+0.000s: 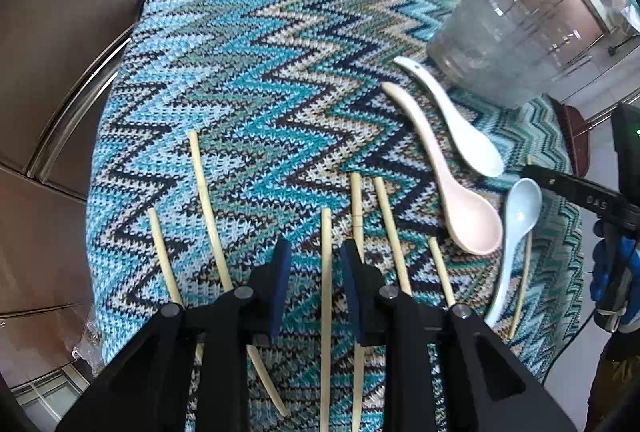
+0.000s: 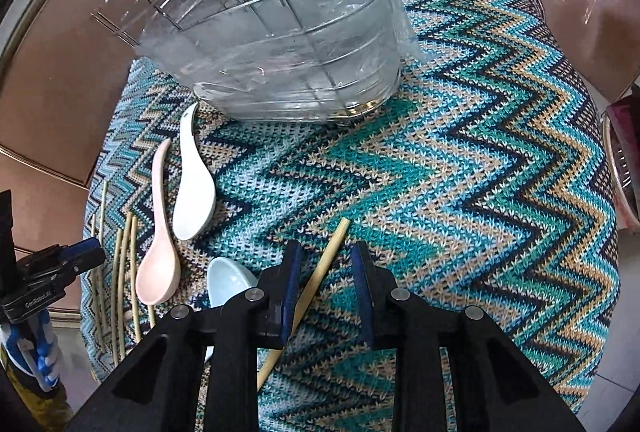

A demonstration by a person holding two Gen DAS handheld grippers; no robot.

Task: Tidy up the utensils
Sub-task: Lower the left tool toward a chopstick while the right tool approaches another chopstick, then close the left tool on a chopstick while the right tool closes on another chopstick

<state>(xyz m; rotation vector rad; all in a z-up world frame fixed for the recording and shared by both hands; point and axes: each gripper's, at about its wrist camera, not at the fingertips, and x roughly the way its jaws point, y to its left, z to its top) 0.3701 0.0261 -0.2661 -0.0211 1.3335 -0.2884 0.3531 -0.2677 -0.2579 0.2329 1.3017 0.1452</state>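
Note:
Several pale chopsticks (image 1: pixel 202 188) lie on a zigzag knit cloth (image 1: pixel 260 72). My left gripper (image 1: pixel 316 260) is open with one chopstick (image 1: pixel 326 272) lying between its fingers. A white spoon (image 1: pixel 452 116), a pink spoon (image 1: pixel 448 184) and a light blue spoon (image 1: pixel 516 232) lie at the right. My right gripper (image 2: pixel 326 264) is open over a single chopstick (image 2: pixel 320 272). The light blue spoon (image 2: pixel 228 280) lies just left of it, with the pink spoon (image 2: pixel 158 232) and white spoon (image 2: pixel 192 184) further left. A clear container with a wire rack (image 2: pixel 280 44) stands behind them.
The clear container (image 1: pixel 492 48) stands at the cloth's far right in the left wrist view. The cloth (image 2: pixel 480 192) drops off at rounded edges. Brown cabinet panels surround it. The left gripper's body (image 2: pixel 52 272) shows at the left edge of the right wrist view.

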